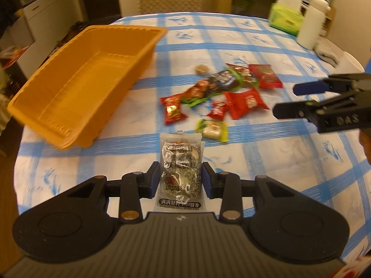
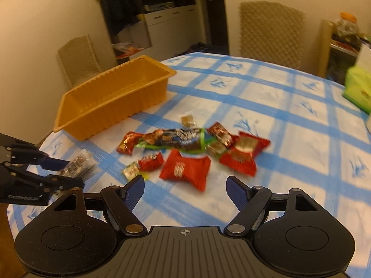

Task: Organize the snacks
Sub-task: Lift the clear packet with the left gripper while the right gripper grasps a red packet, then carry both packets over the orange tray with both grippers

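A clear snack packet [image 1: 179, 169] with dark filling sits clamped between the pads of the left tongs [image 1: 180, 180], above the checked worktop [image 1: 266, 157] beside the empty orange tray [image 1: 76, 88]. The other snacks [image 2: 185, 148] lie heaped mid-worktop, just ahead of the right tongs [image 2: 184, 186], whose jaws gape wide around nothing.

Ribbed orange plastic tray [image 1: 76, 88]; glossy foil snack wrappers [image 1: 245, 102]
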